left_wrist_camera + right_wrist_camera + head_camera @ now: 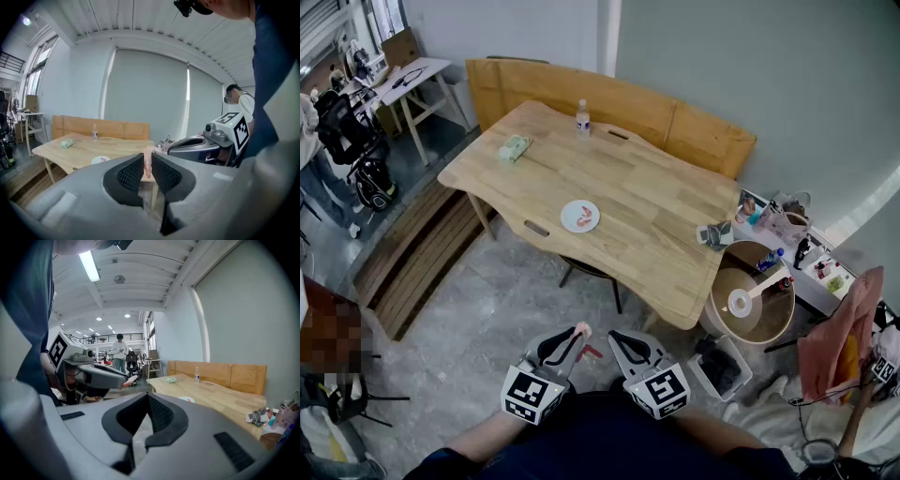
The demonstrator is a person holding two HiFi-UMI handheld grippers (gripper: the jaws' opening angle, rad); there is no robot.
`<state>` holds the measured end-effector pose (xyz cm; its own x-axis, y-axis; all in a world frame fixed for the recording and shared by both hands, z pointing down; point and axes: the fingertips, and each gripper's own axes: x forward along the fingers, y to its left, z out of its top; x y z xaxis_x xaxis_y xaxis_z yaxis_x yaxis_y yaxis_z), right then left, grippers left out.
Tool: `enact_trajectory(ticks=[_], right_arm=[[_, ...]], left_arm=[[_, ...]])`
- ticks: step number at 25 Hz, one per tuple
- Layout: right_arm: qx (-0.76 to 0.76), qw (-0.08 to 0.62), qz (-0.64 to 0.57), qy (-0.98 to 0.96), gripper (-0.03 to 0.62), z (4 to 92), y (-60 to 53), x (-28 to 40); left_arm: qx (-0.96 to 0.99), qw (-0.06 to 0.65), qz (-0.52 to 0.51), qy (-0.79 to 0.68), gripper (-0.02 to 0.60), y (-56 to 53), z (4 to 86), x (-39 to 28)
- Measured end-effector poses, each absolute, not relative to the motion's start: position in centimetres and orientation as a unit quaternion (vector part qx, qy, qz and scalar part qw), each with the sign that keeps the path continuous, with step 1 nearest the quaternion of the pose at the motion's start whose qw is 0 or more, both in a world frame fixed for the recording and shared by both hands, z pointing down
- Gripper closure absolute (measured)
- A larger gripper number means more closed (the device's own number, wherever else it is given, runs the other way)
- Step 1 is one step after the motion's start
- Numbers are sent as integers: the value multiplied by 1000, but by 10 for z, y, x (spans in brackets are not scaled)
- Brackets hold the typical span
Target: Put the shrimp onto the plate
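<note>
A pink shrimp (147,165) stands upright between the pads of my left gripper (147,159), which is shut on it. In the head view this gripper (575,336) hangs low near my body, well short of the wooden table (656,225), with the shrimp (579,330) sticking out at its tip. A small white plate (579,216) with something reddish on it lies near the table's front edge, also seen far off as the plate (100,160). My right gripper (617,339) is beside the left one, its jaws together with nothing between them (146,397).
On the table stand a water bottle (582,119) and a green cloth (514,147). A wooden bench (675,117) runs behind it. A round wooden stool (755,302) and a cluttered white shelf (811,272) lie to the right. A person stands at the far left (314,169).
</note>
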<state>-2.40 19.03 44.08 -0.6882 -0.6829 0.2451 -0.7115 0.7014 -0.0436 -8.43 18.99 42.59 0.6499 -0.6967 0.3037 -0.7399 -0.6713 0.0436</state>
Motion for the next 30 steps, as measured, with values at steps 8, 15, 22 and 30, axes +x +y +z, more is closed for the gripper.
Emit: enact_trajectory(ticks=[8, 15, 22, 30], right_arm=[[376, 106, 67, -918, 585, 442, 192, -22], [369, 100, 71, -921, 585, 443, 192, -18], [370, 94, 69, -922, 585, 441, 190, -5], [358, 88, 72, -927, 585, 442, 182, 13]], left_arm=[[904, 80, 134, -398, 526, 192, 426, -80], [903, 86, 137, -399, 526, 190, 429, -75], [900, 91, 139, -403, 526, 189, 432, -64], [894, 88, 143, -416, 526, 183, 431, -49]])
